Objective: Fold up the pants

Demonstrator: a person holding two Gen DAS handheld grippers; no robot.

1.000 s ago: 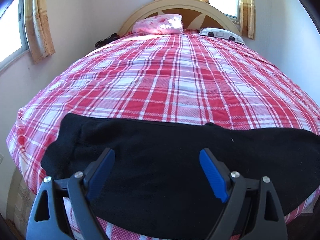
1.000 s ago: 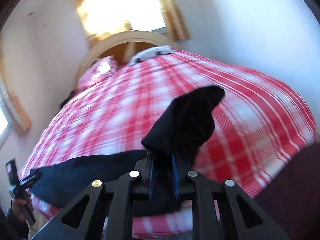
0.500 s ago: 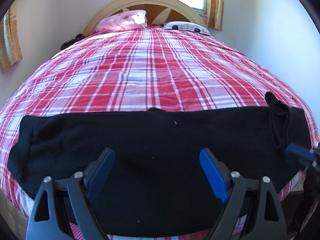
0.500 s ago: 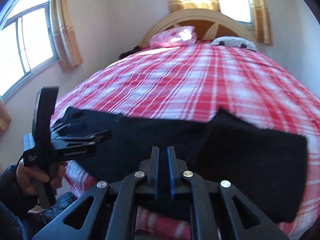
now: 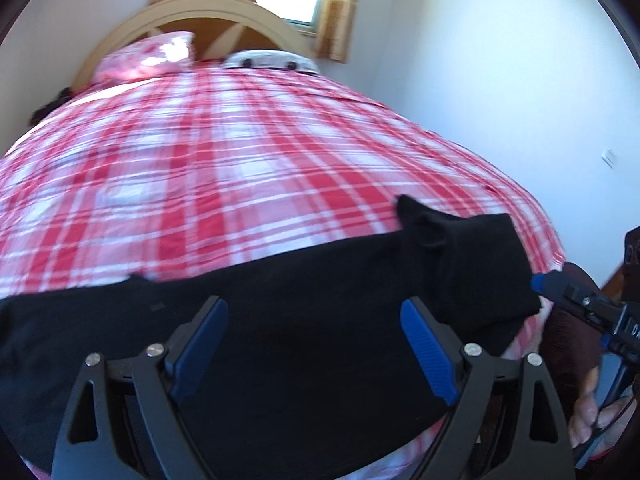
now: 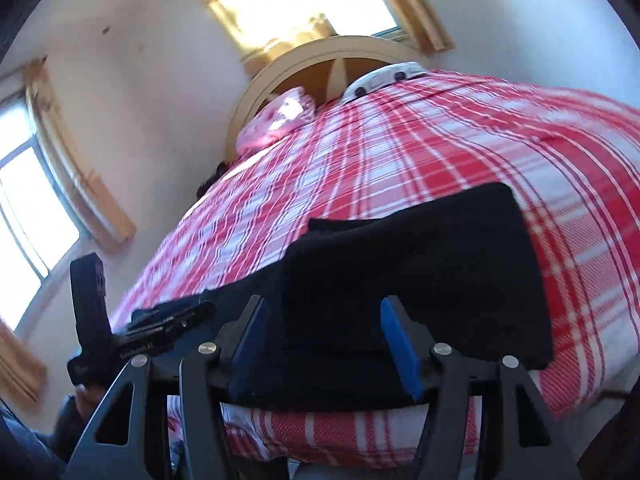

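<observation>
Standing at the foot of the bed (image 5: 248,168), I take the black pants (image 5: 304,320) as my landmark: they lie flat across the near edge of the red-and-white plaid cover, stretched from side to side. Over their left and middle stretch hovers the left tool (image 5: 316,344), its blue pads spread wide apart with nothing between them but the cloth below, which they do not pinch. Further right, the end of the pants is already doubled back on itself, a thicker dark flap (image 6: 416,264) lying on top of the rest. Just off that right end sits the right tool (image 6: 322,340), whose jaws have just been opening; they now stand apart above the folded flap and grip nothing. So I judge the first fold at the right end laid down and let go, and the next fold not yet begun. The next move, as I read it, calls for fresh grips on an edge of the pants, with both layers taken together so the flap does not slide off when it is carried over. There is pale lettering on the side of the left tool in the right wrist view, but it is too blurred to read.
</observation>
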